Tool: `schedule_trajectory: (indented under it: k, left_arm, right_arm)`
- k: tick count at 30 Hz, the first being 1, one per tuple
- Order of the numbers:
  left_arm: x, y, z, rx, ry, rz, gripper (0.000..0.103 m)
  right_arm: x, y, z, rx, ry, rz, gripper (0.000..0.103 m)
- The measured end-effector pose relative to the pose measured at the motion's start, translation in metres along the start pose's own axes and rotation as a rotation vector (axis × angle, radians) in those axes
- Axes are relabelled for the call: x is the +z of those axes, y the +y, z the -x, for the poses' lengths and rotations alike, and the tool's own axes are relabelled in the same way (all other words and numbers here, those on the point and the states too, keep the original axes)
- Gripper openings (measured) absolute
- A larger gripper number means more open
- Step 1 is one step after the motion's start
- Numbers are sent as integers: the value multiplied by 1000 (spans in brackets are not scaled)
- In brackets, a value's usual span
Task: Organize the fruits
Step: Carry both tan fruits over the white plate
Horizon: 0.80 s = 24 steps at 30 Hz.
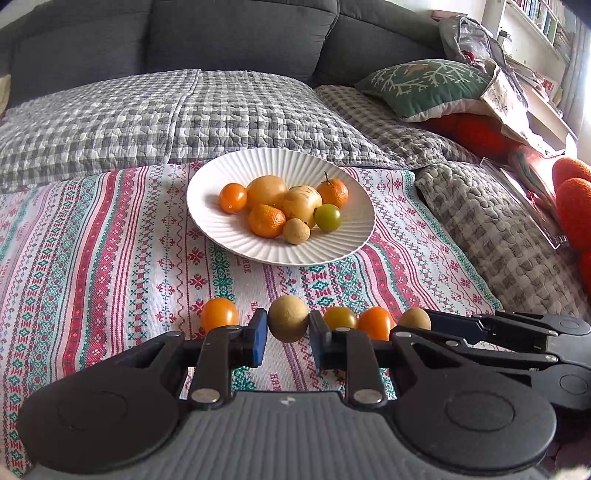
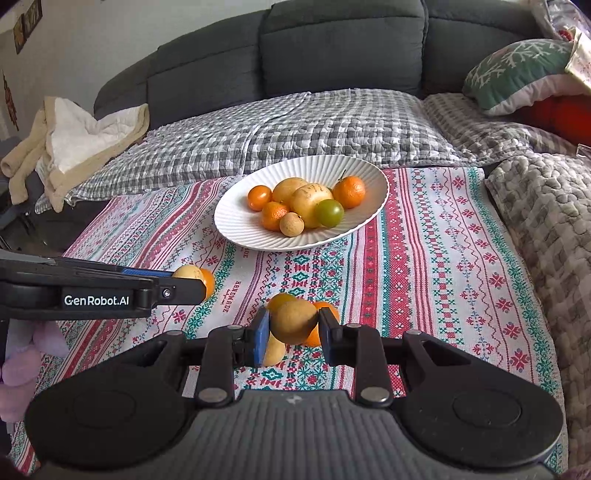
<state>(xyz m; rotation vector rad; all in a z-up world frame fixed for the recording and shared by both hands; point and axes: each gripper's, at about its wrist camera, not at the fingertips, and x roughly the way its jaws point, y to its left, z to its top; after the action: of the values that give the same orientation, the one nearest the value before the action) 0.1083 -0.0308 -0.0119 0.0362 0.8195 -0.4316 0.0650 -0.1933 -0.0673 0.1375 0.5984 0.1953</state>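
Observation:
My left gripper is shut on a tan round fruit, held a little above the patterned cloth. My right gripper is shut on a second tan fruit. It enters the left wrist view from the right, where that fruit shows at its tips. An orange tomato, a greenish tomato and another orange tomato lie on the cloth just beyond the fingers. Farther back, the white ribbed plate holds several fruits. A pale fruit lies under the right gripper.
The cloth lies over a checked quilt on a grey sofa. A green cushion and orange cushions are piled at the right. A folded beige blanket sits at the left.

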Motion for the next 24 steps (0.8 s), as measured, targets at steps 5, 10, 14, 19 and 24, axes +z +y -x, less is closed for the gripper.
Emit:
schedule_trajectory:
  k: [5, 10, 14, 19, 24]
  left_arm:
    - [19, 10, -19, 0, -9, 20, 25]
    - [41, 18, -41, 11, -7, 17, 25]
    - [67, 21, -57, -11, -18, 21, 25]
    - [100, 14, -81, -44, -27, -6, 25]
    - [120, 5, -112, -72, -10, -20, 25]
  right_arm:
    - [19, -12, -6, 16, -53, -53, 26]
    - [39, -19, -22, -9, -93, -47, 26]
    - [50, -24, -40, -53, -113, -25, 26]
    - [56, -25, -58, -91, -120, 41, 26]
    - [60, -28, -71, -96, -120, 69, 26]
